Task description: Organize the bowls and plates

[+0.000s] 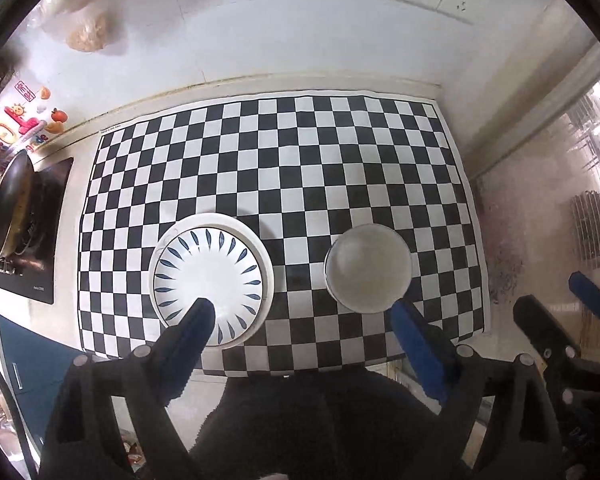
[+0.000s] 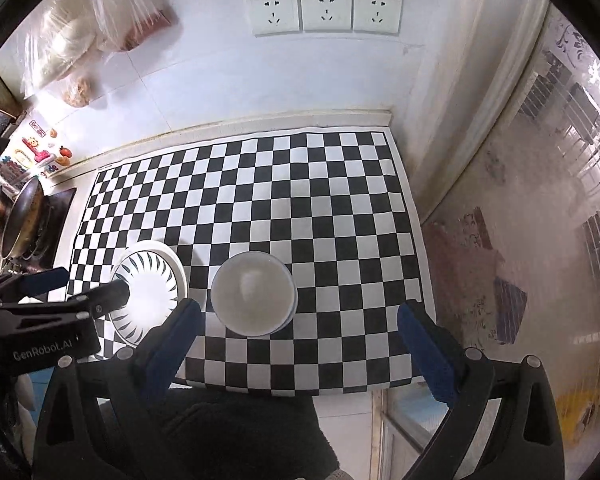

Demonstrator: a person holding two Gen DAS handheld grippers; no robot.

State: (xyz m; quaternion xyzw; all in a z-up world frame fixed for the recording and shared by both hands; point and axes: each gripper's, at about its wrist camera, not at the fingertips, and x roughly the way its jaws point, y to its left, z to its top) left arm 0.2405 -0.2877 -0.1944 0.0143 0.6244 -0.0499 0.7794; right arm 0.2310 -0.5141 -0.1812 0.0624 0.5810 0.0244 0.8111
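Both sets of crockery sit on the black-and-white checkered mat [image 1: 284,168] covering the tabletop, toward its near edge.

Left: white ceramic plate with dark blue leaf marks [image 1: 210,276], stacked on a plain white plate [image 1: 266,258] whose rim shows around it. Right, well apart: white ceramic bowl [image 1: 367,268], apparently nested on a second one, since a lower rim edge shows in the right wrist view.

Left hand-held gripper [image 1: 302,320]: jaws spread wide, nothing held; one blue pad overlaps the patterned plate in view, contact uncertain. Right hand-held gripper [image 2: 300,318]: also wide apart, empty, hanging over the bowl.

Handling judgement: glazed ceramic, so rigid, fairly heavy, slick, chips easily. Pinch at the rim, one finger inside and one outside; lift stacks level.

Legible writing: "GenRobot.AI" on the left gripper body [image 2: 44,354]. Print along the mat's edge too small to read.
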